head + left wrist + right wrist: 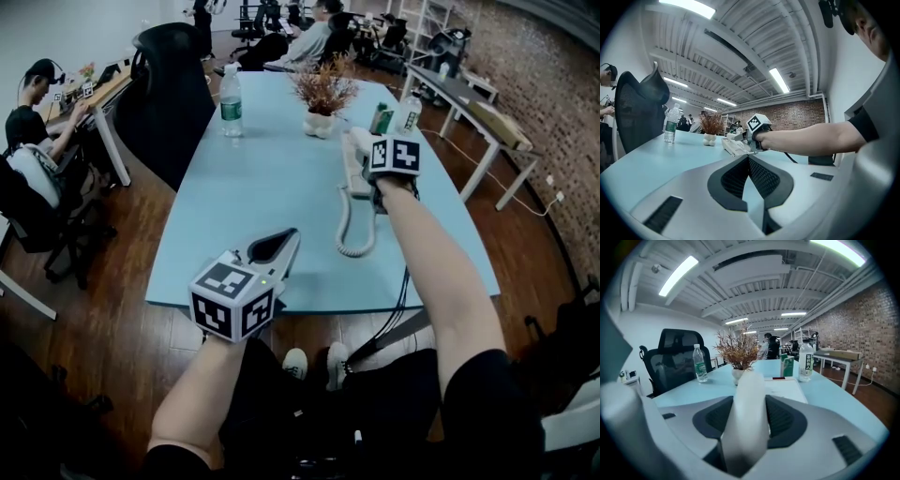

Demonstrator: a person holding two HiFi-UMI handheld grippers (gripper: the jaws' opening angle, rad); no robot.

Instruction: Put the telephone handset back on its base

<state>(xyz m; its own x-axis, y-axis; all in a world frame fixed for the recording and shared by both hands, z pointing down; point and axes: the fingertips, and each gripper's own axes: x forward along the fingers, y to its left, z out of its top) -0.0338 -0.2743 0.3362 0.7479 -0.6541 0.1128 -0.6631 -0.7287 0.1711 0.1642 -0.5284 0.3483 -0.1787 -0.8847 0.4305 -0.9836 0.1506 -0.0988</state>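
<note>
The white telephone handset [747, 418] stands upright between the jaws of my right gripper [749, 401], which is shut on it. In the head view that right gripper [367, 157] holds the handset [358, 142] just over the white telephone base [356, 183] at the middle right of the light blue table [262, 187]. A coiled cord [354, 230] hangs down from it toward me. The base [785, 389] lies flat just beyond the handset. My left gripper [289, 236] rests at the table's front edge, shut, with nothing in it [749, 159].
A potted dry plant [323, 94], a water bottle [231, 101], a green carton [381, 117] and a second bottle [408, 111] stand at the far side of the table. A black office chair [169, 84] sits at the left edge. People sit at desks at the left and back.
</note>
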